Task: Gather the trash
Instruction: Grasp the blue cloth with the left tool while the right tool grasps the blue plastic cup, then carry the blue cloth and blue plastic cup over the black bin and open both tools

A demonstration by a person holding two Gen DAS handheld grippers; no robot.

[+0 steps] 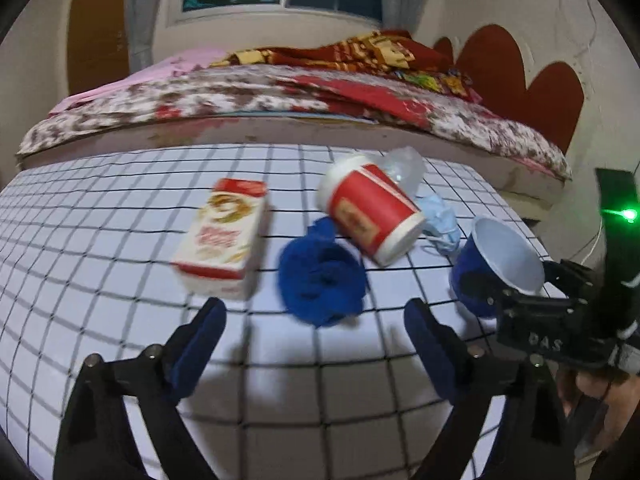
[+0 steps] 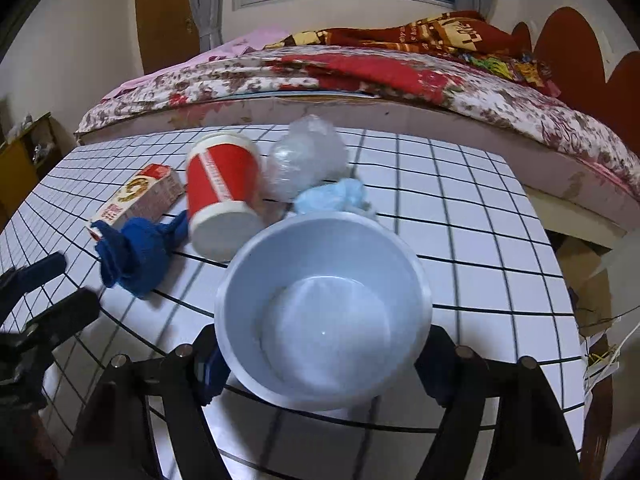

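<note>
On the grid-patterned table (image 1: 100, 220) lie a white and red carton (image 1: 222, 236), a tipped red paper cup (image 1: 368, 212), a crumpled blue cloth (image 1: 320, 276), a clear plastic wad (image 1: 404, 164) and a light-blue face mask (image 1: 442, 224). My left gripper (image 1: 314, 320) is open, and the blue cloth lies just beyond its fingertips. A blue bowl (image 2: 320, 312) with a white inside stands upright to the right. My right gripper (image 2: 322, 360) has a finger on each side of the bowl, with the pads against its wall. The bowl is empty.
A bed (image 1: 280, 96) with flowered and red blankets runs along the table's far edge, under a window. A red headboard (image 1: 520, 80) is at the right. A cardboard box (image 2: 588, 280) sits off the table's right edge. Bare tablecloth lies near me.
</note>
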